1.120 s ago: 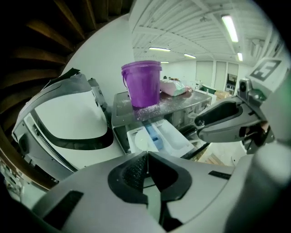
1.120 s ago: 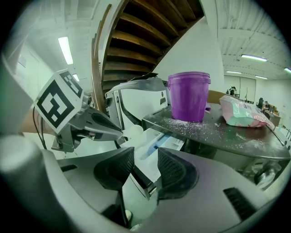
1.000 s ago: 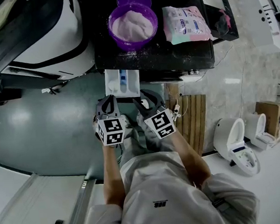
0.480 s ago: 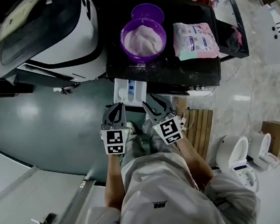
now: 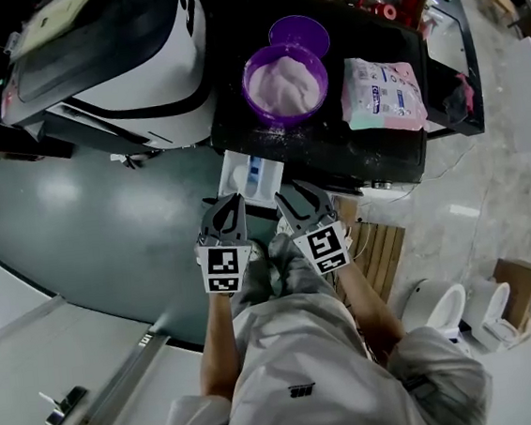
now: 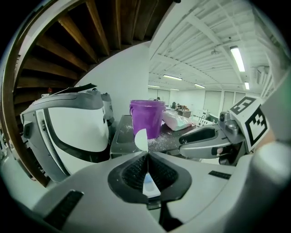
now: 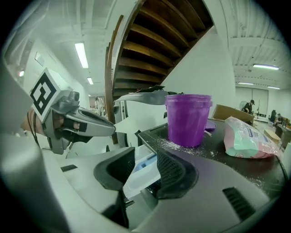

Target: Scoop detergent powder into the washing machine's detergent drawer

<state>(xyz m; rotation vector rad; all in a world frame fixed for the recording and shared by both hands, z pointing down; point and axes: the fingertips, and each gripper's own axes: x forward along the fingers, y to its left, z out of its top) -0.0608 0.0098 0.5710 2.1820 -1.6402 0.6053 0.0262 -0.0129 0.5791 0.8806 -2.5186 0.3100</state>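
Observation:
The white detergent drawer (image 5: 252, 177) is pulled out of the front of the black-topped washing machine (image 5: 353, 150), with a blue insert showing inside. On top stands a purple bucket (image 5: 285, 84) full of white powder, its lid (image 5: 299, 35) behind it and a detergent bag (image 5: 383, 93) to its right. Spilled powder dusts the top. My left gripper (image 5: 231, 203) hovers just in front of the drawer with its jaws shut and empty. My right gripper (image 5: 298, 192) is beside it, open and empty. The drawer (image 7: 143, 175) shows between the right jaws, the bucket (image 7: 188, 119) beyond. No scoop is visible.
A large white and black machine (image 5: 119, 71) stands left of the washer. A wooden slatted pallet (image 5: 374, 242) lies at the right by the person's legs, with a white toilet-like fixture (image 5: 446, 315) further right. Grey floor (image 5: 88, 225) spreads to the left.
The head view has shifted, so the washer top and bucket sit further right and lower. Both grippers stay close together in front of the drawer.

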